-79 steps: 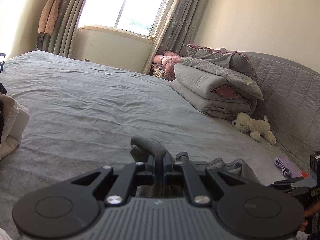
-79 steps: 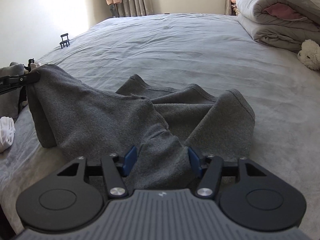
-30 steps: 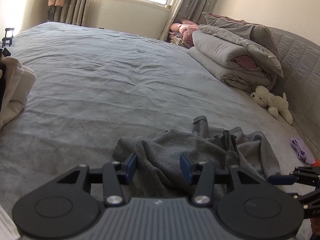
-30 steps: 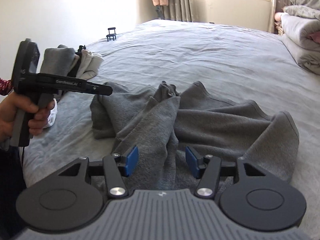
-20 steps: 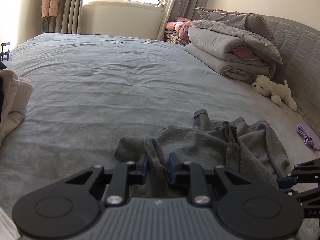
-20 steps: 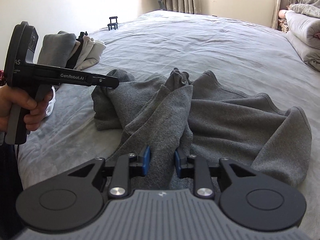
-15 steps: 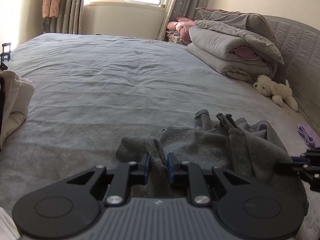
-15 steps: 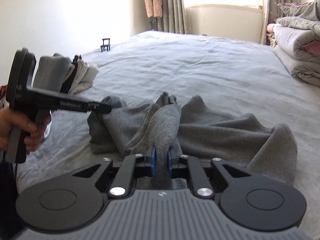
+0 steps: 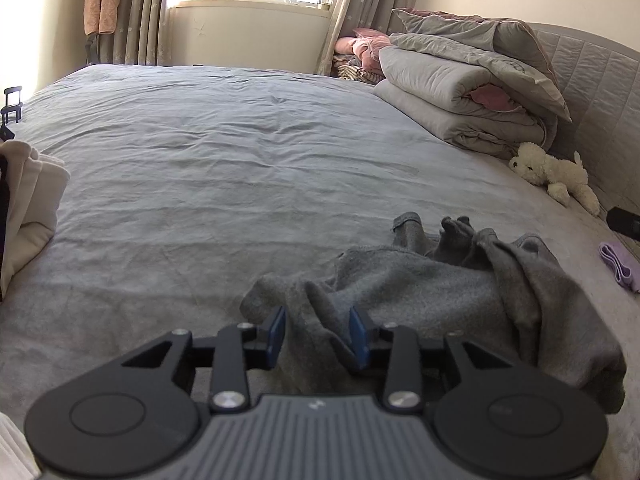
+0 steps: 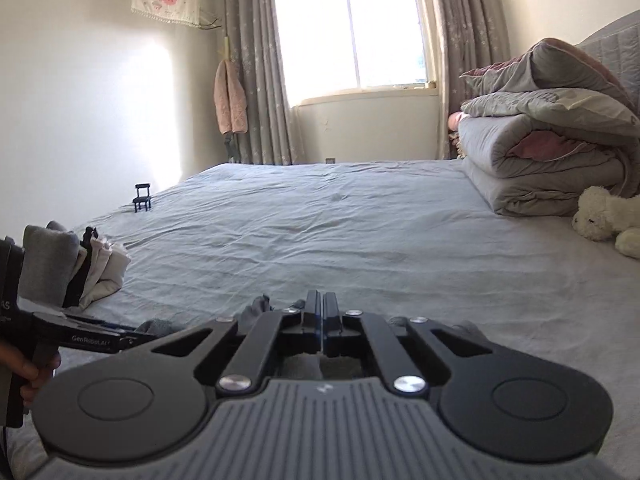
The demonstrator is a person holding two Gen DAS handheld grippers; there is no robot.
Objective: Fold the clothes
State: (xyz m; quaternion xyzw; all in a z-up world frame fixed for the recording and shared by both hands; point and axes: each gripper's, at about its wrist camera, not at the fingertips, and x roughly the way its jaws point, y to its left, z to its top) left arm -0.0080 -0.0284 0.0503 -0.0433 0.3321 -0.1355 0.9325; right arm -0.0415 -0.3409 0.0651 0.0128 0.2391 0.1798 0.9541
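A dark grey fleece garment (image 9: 432, 288) lies crumpled on the grey bed (image 9: 224, 176), near its front edge. My left gripper (image 9: 318, 334) is open, its blue pads on either side of a fold of the garment. My right gripper (image 10: 321, 320) is shut on a fold of the garment (image 10: 256, 310) and is tilted up, so most of the cloth is hidden below it. The left gripper also shows at the lower left of the right wrist view (image 10: 136, 338), held by a hand.
Folded clothes (image 10: 72, 268) are stacked at the bed's left edge. Rolled duvets (image 9: 472, 96) and a white plush dog (image 9: 552, 172) lie by the headboard at the right. A purple cloth (image 9: 620, 264) lies far right. A small black stand (image 10: 142, 196) sits on the bed.
My left gripper has opened and let go of the fold. My right gripper stays shut on the garment and has tilted upward, lifting it.
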